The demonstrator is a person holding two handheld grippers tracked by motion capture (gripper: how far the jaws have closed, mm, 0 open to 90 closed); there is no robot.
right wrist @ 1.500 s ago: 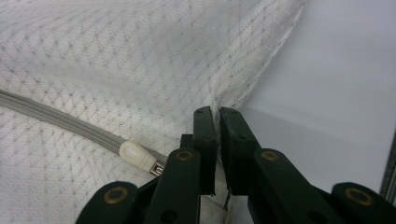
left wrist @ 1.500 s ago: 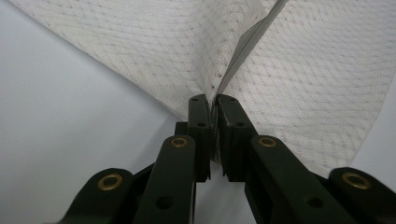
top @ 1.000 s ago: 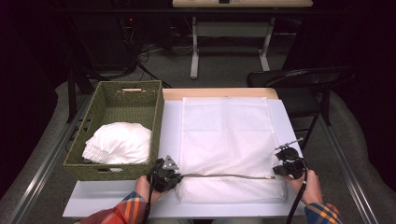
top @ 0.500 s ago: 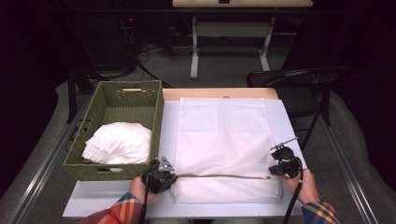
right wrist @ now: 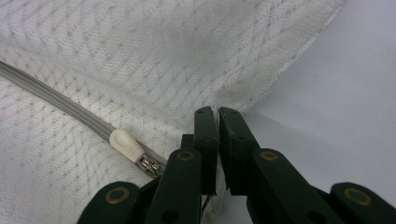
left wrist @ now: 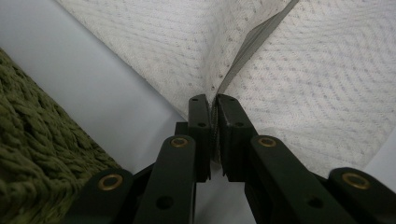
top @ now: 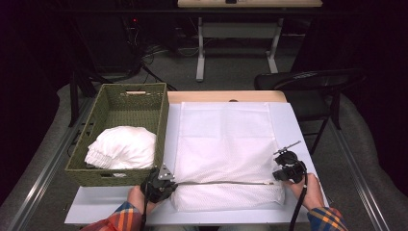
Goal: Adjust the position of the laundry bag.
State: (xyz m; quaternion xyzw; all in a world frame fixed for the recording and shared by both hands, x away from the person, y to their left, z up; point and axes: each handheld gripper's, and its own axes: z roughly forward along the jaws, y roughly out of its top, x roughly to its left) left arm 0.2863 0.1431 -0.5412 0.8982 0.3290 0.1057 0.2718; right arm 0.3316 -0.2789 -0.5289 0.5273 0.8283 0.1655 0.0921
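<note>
A white mesh bag (top: 223, 139) lies flat on the white table (top: 291, 120), and a grey zipper (top: 221, 183) runs across its near part. My left gripper (top: 166, 185) is shut on the fabric at the zipper's left end. In the left gripper view its jaws (left wrist: 214, 100) pinch the mesh (left wrist: 317, 84) where the grey zipper tape (left wrist: 254, 42) starts. My right gripper (top: 281, 173) is shut on the bag's right end. In the right gripper view its jaws (right wrist: 215, 112) clamp the mesh edge beside the cream zipper pull (right wrist: 126, 144).
A green wicker basket (top: 115, 103) stands left of the bag and holds a bundled white cloth (top: 122, 147); its weave (left wrist: 37, 154) is close to my left gripper. A black chair (top: 308, 82) stands beyond the table's right corner. Bare table surface surrounds the bag.
Both grippers have shifted a little to the left, the left one also nearer to the person, and the bag's zipper edge has moved with them.
</note>
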